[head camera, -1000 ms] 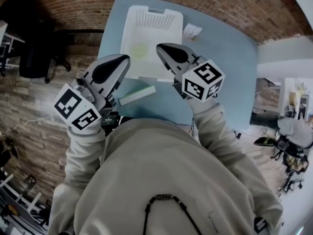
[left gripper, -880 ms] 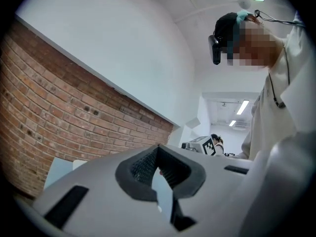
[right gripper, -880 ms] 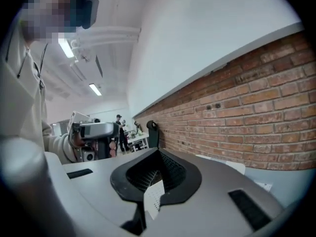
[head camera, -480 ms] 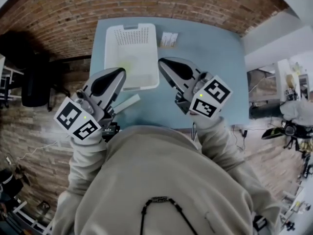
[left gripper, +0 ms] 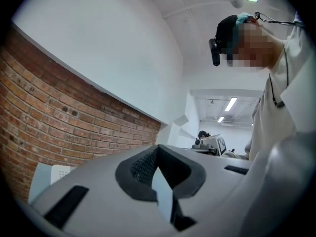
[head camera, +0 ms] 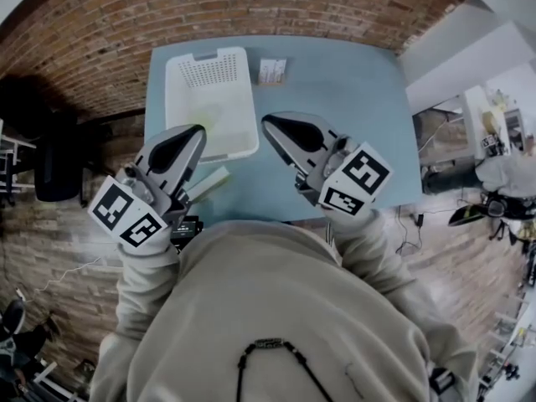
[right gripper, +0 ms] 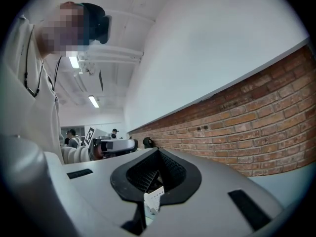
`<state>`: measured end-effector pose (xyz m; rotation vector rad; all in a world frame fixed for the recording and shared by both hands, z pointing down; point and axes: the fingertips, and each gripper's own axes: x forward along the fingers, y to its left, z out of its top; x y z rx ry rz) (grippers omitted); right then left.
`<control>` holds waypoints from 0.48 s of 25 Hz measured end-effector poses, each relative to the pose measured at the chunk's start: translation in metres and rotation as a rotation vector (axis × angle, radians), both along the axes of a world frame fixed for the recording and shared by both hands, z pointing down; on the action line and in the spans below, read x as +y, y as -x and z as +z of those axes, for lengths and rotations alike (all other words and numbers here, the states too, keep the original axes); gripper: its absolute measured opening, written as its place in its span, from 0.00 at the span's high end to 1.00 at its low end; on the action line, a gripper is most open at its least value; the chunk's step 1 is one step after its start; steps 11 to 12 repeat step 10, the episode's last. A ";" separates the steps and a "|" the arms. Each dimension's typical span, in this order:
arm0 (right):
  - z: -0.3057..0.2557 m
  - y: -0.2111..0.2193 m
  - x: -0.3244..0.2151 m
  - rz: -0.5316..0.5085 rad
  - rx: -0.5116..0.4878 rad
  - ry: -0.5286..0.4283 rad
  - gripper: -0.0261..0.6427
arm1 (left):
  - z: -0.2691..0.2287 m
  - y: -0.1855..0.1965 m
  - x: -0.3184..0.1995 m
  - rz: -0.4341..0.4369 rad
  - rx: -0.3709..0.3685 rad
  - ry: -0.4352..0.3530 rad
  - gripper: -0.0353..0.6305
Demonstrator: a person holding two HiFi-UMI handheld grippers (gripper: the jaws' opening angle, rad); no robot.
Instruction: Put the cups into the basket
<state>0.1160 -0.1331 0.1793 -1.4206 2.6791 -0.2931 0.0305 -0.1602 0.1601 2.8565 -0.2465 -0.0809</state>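
Observation:
A white perforated basket (head camera: pixel 186 99) stands on the blue table (head camera: pixel 335 99) at its far left. A pale yellow-green round thing (head camera: pixel 209 112), too blurred to name, lies inside it. My left gripper (head camera: pixel 196 131) is held up over the basket's near left corner, jaws together and empty. My right gripper (head camera: pixel 268 123) hangs just right of the basket, also shut with nothing in it. In the left gripper view the left gripper (left gripper: pixel 160 181) points at a brick wall. The right gripper (right gripper: pixel 152 184) likewise faces the wall in the right gripper view.
A small white card (head camera: pixel 272 71) lies at the table's far edge, right of the basket. A pale green flat bar (head camera: pixel 207 182) sits near the table's front edge under my left gripper. Brick wall and floor surround the table; a dark chair (head camera: pixel 54 157) stands at the left.
The view has swung, so table and basket now sit further up and left. My right gripper, earlier over the basket's front rim, now hangs right of the basket. Both grippers stay shut.

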 end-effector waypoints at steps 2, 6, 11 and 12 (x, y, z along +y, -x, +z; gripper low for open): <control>0.000 0.000 0.002 0.000 -0.001 0.005 0.94 | 0.000 -0.002 0.001 0.005 0.000 0.002 0.95; -0.002 -0.004 0.002 0.006 -0.002 0.008 0.94 | -0.001 -0.005 0.001 0.014 0.000 0.000 0.95; -0.003 -0.008 0.004 0.020 0.008 0.002 0.94 | -0.002 -0.010 -0.002 0.026 0.006 -0.009 0.95; -0.003 -0.008 0.004 0.020 0.008 0.002 0.94 | -0.002 -0.010 -0.002 0.026 0.006 -0.009 0.95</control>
